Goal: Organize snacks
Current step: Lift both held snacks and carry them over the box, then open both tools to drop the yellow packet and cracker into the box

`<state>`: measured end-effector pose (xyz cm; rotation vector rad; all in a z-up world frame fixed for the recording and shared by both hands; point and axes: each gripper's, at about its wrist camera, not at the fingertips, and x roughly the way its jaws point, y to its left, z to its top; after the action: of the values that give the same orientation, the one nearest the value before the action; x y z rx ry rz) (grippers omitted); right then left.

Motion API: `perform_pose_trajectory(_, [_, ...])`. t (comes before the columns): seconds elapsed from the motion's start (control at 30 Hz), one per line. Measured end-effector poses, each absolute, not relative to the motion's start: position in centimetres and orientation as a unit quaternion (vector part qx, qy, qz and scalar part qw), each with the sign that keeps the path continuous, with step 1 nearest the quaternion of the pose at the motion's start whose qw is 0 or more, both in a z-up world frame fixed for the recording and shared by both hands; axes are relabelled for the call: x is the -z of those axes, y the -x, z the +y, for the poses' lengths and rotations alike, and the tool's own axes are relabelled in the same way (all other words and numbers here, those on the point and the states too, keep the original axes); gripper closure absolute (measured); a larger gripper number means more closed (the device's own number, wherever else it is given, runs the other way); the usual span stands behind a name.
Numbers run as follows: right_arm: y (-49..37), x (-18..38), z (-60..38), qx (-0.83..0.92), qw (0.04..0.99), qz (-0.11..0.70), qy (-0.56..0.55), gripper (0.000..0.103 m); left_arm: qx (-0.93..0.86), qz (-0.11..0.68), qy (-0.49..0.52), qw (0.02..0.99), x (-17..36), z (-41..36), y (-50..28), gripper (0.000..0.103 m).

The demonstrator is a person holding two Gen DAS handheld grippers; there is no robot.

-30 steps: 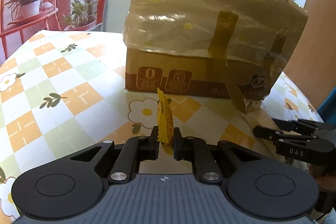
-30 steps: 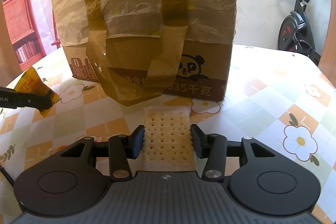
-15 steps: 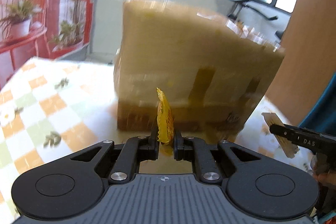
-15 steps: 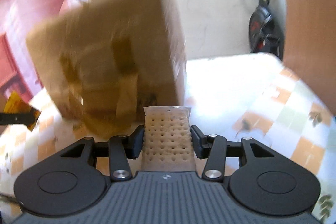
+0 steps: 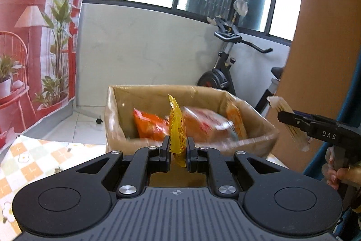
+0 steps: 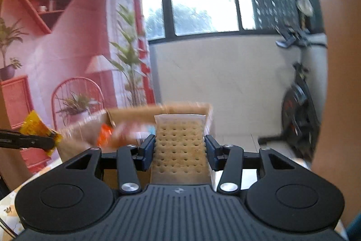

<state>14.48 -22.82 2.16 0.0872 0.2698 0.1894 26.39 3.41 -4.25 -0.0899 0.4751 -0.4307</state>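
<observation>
My left gripper [image 5: 178,149] is shut on a thin yellow snack packet [image 5: 177,128] that stands edge-on between the pads. It hangs just in front of and above the open cardboard box [image 5: 117,119], which holds several orange and red snack bags [image 5: 151,125]. My right gripper [image 6: 179,148] is shut on a wrapped cracker pack [image 6: 179,150] with rows of holes, held flat. From the left wrist view the right gripper [image 5: 293,122] shows at the right with the cracker pack [image 5: 286,114]. The right wrist view has the left gripper [image 6: 48,141] and its yellow packet [image 6: 36,127] at the left edge, and the box [image 6: 135,114] blurred ahead.
The box stands on a table with a checked flower-print cloth [image 5: 29,164]. Behind it are a white low wall under windows and an exercise bike [image 5: 225,64]. A red printed backdrop [image 6: 56,60] with plants fills the left. A brown panel [image 5: 320,49] stands at the right.
Both grippers have risen with their snacks, from facing the box's taped side to above its rim; the box's open inside with the snack bags now shows.
</observation>
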Motion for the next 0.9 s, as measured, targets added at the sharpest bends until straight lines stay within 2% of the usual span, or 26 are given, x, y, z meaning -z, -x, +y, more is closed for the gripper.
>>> perform_pose_trajectory(0.23, [-23.4,-5.3,-19.4,-0.155,0.972,0.178,0.006,0.054,0.191,0.284,0.043,0.939,4.5,2.8,-31.4,0.089])
perform_pose_trajectory(0.57, [-34.9,-3.8,-15.3,-0.181,0.933,0.31,0.01,0.054,0.172,0.32,0.021,0.931,5.9,3.5,-35.3,0.088])
perform_pose_trajectory(0.67, [-36.5,-3.4,-14.5,-0.163,0.931,0.326,0.021,0.053,0.177,0.321,0.011,0.93,5.8,3.7,-35.6,0.068])
perform_pose_trajectory(0.7, [-36.7,-3.2,-14.4,-0.155,0.931,0.329,0.025,0.047,0.179,0.319,0.01,0.931,5.7,3.8,-35.7,0.061])
perform_pose_trajectory(0.73, [-36.8,-3.2,-14.4,-0.147,0.932,0.331,0.026,0.036,0.18,0.316,0.009,0.932,5.7,3.8,-35.7,0.058])
perform_pose_trajectory(0.8, [-36.6,-3.2,-14.7,-0.142,0.936,0.323,0.018,0.029,0.18,0.313,0.006,0.933,5.6,3.7,-35.6,0.058])
perform_pose_trajectory(0.9, [-35.3,-3.3,-15.5,-0.138,0.94,0.312,0.011,0.028,0.181,0.311,0.009,0.933,5.5,3.6,-34.9,0.058])
